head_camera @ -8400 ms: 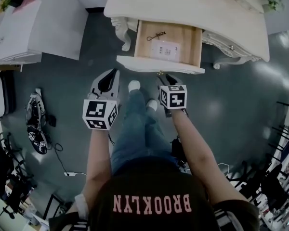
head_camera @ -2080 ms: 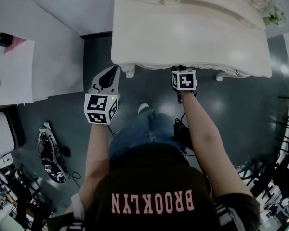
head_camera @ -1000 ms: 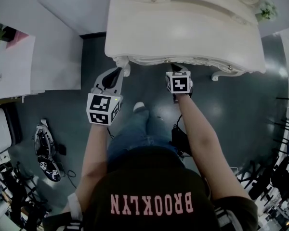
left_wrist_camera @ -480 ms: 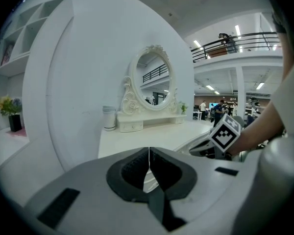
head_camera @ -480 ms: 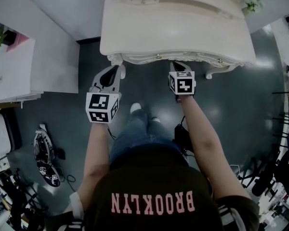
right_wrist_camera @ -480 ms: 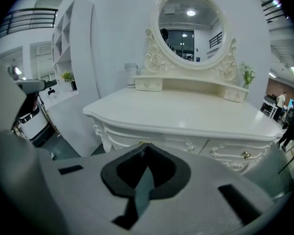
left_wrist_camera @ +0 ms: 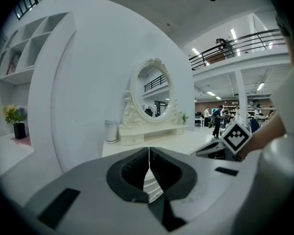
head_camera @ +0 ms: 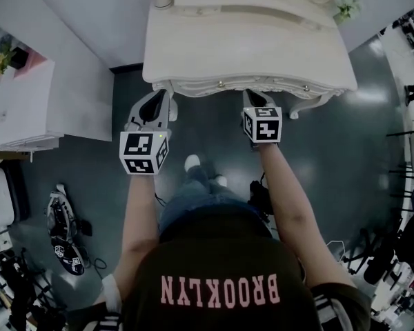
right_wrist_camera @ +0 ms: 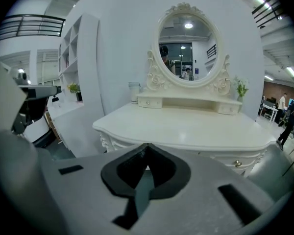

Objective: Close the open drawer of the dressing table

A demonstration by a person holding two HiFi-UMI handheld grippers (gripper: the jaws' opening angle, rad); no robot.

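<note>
The drawer [head_camera: 243, 85] sat pushed in at the top centre of the head view, its front level with the carved apron of the dressing table [head_camera: 193, 47], so the closing looked done. Whether it was fully seated could not be told from above. If it had stopped short on its runners, it might have crept out again.

The left hand-held gripper [head_camera: 159, 103] hung just beside the table's left front corner, its jaws pressed together on nothing. The right hand-held gripper [head_camera: 252, 98] hung just below the drawer front, also pressed together and empty. Whether either tip touched the wood could not be made out.

The nearest risk was a knock. Both tips lay close under the overhanging tabletop edge, so a careless lift or swing could have struck the carving. It could also have caught a small brass knob [right_wrist_camera: 238, 163] and dragged the drawer open again.

A harder bump would have shaken the table. That could have rocked the white canister [left_wrist_camera: 110, 131] by the oval mirror [right_wrist_camera: 187, 45], at the upper middle of the right gripper view. It could also have rocked the small potted plant [head_camera: 345, 5] at the upper right of the head view.

The person's feet [head_camera: 193, 163] stood close under the table front, so a blind step back on the dark floor [head_camera: 90, 178] could have caused a stumble.
</note>
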